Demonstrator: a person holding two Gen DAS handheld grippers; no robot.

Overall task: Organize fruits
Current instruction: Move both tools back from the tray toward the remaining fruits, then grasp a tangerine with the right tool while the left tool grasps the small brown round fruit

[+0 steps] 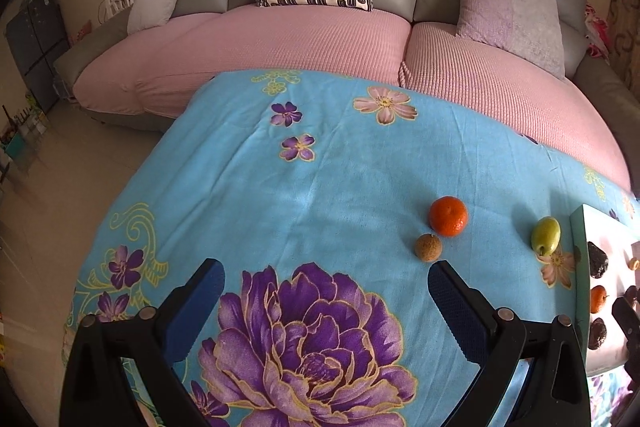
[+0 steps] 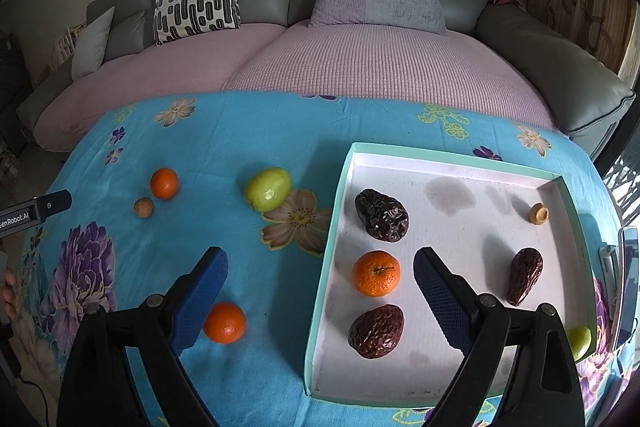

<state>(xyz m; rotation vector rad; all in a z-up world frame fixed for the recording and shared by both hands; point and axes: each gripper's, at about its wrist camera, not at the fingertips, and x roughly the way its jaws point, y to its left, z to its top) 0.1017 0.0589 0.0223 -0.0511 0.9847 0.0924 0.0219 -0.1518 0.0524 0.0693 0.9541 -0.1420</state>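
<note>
Sorting looks roughly half done, judging by what lies where. Inside the shallow tray (image 2: 560, 187), seen from the right wrist, sit three dark wrinkled dates: one at 12 o'clock of the tray's left half (image 2: 381, 214), one at 6 o'clock (image 2: 376, 325), one toward 3 o'clock (image 2: 525, 276). With them are a tangerine (image 2: 376, 273) and a small tan fruit (image 2: 538, 213) near the far right corner.

Outside it, on the blue floral cloth (image 2: 248, 131) covering the worktop, four pieces remain to the tray's 9 o'clock: a green fruit (image 2: 268, 189) nearest the tray wall, a second tangerine (image 2: 164, 183) with a small brown fruit (image 2: 143, 207) just beside it, and a third tangerine (image 2: 224, 322) close to the camera. Another green fruit (image 2: 580, 341) peeks out at 4 o'clock beyond the tray, mostly hidden.

The right claw (image 2: 320, 267) stands wide apart and empty, straddling the tray's left wall, its left finger just beside the near tangerine. The left claw (image 1: 326, 277) is likewise spread and holds nothing, hovering over the cloth with the small brown fruit at 1 o'clock of it.
</note>
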